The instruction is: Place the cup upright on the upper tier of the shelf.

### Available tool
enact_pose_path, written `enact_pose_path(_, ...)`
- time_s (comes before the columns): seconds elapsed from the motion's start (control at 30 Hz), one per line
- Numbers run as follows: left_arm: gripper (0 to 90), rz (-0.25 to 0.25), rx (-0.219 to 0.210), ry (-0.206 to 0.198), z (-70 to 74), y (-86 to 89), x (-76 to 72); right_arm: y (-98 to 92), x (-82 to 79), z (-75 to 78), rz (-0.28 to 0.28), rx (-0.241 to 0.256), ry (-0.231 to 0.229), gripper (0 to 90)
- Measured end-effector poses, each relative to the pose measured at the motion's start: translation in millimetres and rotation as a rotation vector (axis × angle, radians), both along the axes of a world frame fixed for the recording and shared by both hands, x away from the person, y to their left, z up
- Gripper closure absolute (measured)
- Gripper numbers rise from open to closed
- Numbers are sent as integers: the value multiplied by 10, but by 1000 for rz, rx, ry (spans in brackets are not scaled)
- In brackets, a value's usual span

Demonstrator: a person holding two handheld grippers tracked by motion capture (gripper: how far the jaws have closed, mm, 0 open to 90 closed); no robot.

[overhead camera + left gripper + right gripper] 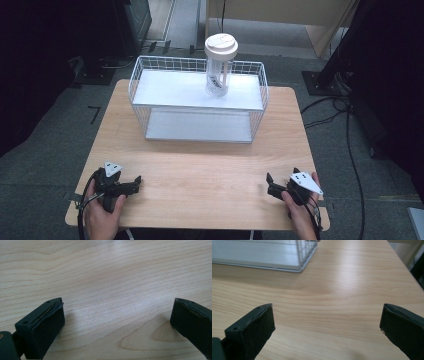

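1. From my remote seat, the high view shows a light wooden worktop (200, 170) at frame centre, on a grey floor, with dark equipment stands in the upper corners.
2. A white wire rack (197, 100) with two shelves stands at the far middle of the worktop, in the upper centre of the frame.
3. On the rack's top shelf, toward its right half, a clear plastic cup (219, 65) with a white lid stands upright; something pale sits inside it, too small for me to make out.
4. The left claw (131, 185) lies at the lower left of the high view, held in a hand (102, 215) near the worktop's near edge, well apart from the rack.
5. In the left gripper view its jaws stand wide, one at each bottom corner, with bare wood grain between them and nothing gripped.
6. The right claw (274, 186) sits at the lower right of the high view, held in the other hand (300, 212), a grey three-cornered plate on top.
7. In the right gripper view its jaws are likewise wide and hold nothing; the rack's lower shelf and wire corner (304, 255) appear at the upper left, well beyond the jaws.
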State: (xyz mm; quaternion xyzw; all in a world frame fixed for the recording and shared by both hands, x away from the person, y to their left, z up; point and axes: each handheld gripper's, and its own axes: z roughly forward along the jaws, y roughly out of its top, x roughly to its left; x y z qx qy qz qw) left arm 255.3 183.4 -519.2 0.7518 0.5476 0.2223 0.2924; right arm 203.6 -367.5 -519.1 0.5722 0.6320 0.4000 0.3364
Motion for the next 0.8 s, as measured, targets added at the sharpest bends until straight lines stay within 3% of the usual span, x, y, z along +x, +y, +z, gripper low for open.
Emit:
enact_pose_path(0.23,0,0,0,0,0,0,0,-288,-146,-12,-51,-96,53,0)
enact_pose_path(0.33,0,0,0,0,0,0,0,-386,-190,-17,-51,-95,80,0)
enact_pose_path(0.43,0,0,0,0,0,0,-1,-459,-210,-24,-40,-89,118,0)
enact_pose_path(0.53,0,0,0,0,0,0,-1,-533,-236,-42,-60,-149,163,0)
enact_pose_path(0.57,0,0,0,0,0,0,-1,-533,-236,-42,-60,-149,163,0)
enact_pose_path(0.67,0,0,0,0,0,0,-1,-565,-236,-65,-35,-169,231,0)
enact_pose_path(0.8,0,0,0,0,0,0,-1,-641,-217,-72,-5,-88,283,0)
